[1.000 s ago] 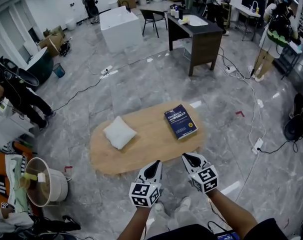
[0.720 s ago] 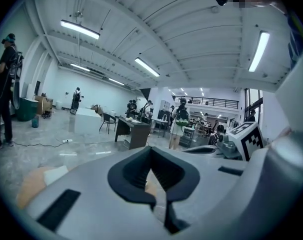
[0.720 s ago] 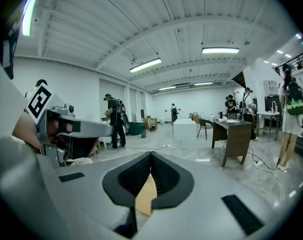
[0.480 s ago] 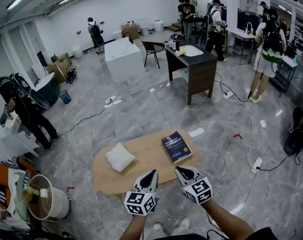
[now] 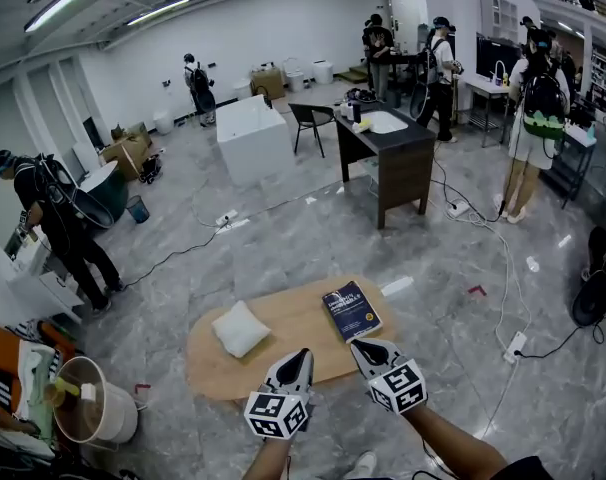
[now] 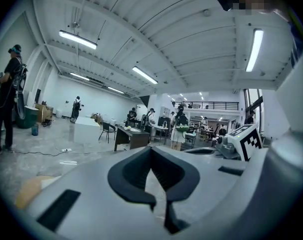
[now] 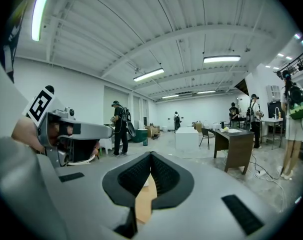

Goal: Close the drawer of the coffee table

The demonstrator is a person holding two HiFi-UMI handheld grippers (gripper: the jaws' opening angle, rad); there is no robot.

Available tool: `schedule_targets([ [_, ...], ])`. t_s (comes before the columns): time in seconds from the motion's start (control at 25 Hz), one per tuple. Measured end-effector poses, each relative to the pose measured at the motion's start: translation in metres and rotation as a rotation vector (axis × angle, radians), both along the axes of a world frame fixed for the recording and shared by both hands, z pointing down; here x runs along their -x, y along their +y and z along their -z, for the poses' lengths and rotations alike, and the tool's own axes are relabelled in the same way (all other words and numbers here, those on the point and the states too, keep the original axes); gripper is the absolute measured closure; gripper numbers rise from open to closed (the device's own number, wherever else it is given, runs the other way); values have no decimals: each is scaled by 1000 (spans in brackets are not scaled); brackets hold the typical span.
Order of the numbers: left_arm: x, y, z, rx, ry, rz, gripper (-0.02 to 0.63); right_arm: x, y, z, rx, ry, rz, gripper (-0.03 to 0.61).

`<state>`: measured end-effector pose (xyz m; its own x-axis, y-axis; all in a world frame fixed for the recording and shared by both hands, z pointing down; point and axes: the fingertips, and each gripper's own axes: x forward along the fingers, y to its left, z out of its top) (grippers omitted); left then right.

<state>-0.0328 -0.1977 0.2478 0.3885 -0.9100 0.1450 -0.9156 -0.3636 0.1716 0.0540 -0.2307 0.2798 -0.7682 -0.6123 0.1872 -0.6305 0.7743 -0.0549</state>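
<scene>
Bench (image 5: 283,360) low centre; drawer not seen, nothing jutting from near edge, so judged shut. Book (image 5: 350,311) and pillow (image 5: 240,328) on top, apart. L tool (image 5: 300,354) and R tool (image 5: 362,348) over near edge, jaws pressed together, nothing held. Vs. 1 s ago: view lifted, bench farther off. Task prob. done.

Pillow (image 5: 240,329) left, book (image 5: 351,311) right on the coffee table (image 5: 295,336) (desk (image 5: 395,158) and chair (image 5: 309,119) well behind it)
</scene>
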Motion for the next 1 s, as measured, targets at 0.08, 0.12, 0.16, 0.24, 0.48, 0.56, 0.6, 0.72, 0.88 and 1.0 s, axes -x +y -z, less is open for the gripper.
schedule_targets([
  [0.08, 2, -1, 8, -11, 5, 3, 612, 3, 1, 5, -10, -2, 12, 565],
  [0.12, 1, -2, 13, -18, 8, 2, 612, 4, 1, 7, -12, -5, 15, 565],
  [0.16, 1, -2, 16, -24, 7, 2, 613, 4, 1, 9, -13, -9, 16, 565],
  [0.24, -1, 1, 21, -39, 1, 3, 612, 4, 3, 12, -17, -18, 18, 565],
  [0.48, 13, 25, 25, -54, 8, 7, 612, 10, 22, 23, -35, -29, 6, 565],
  [0.56, 17, 35, 27, -60, 9, 9, 613, 13, 32, 26, -41, -31, 5, 565],
  [0.6, 19, 39, 29, -65, 11, 11, 612, 14, 37, 28, -44, -31, 6, 565],
  [0.72, 22, 55, 34, -76, 1, -1, 613, 22, 53, 34, -50, -30, 7, 565],
  [0.88, 26, 79, 40, -94, -34, -27, 612, 34, 79, 44, -64, -34, 10, 565],
  [1.0, 30, 97, 49, -108, -20, -27, 612, 39, 99, 58, -79, -41, 13, 565],
])
